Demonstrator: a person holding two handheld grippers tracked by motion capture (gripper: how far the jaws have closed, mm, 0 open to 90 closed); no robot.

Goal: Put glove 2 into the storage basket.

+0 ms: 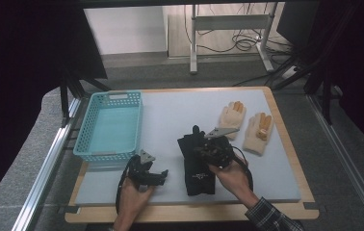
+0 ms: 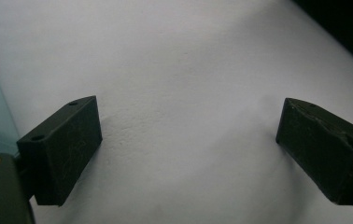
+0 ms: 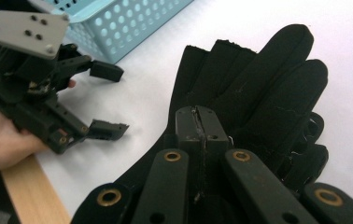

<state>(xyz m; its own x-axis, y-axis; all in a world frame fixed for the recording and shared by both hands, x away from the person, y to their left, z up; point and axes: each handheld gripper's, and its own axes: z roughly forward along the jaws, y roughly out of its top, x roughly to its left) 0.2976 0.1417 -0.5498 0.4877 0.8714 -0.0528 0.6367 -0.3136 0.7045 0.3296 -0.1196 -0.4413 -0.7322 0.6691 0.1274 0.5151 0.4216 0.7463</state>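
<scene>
Fingers of the right gripper (image 3: 198, 128) are pressed together above the black gloves (image 3: 258, 93), which lie on the bench (image 1: 170, 115) near its front. The left gripper (image 2: 188, 149) hovers with spread fingers beside the blue basket (image 1: 109, 126).

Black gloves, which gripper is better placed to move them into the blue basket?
Right. The right gripper sits on the black gloves, jaws shut together above them; the left gripper is open over bare mat beside the basket.
</scene>
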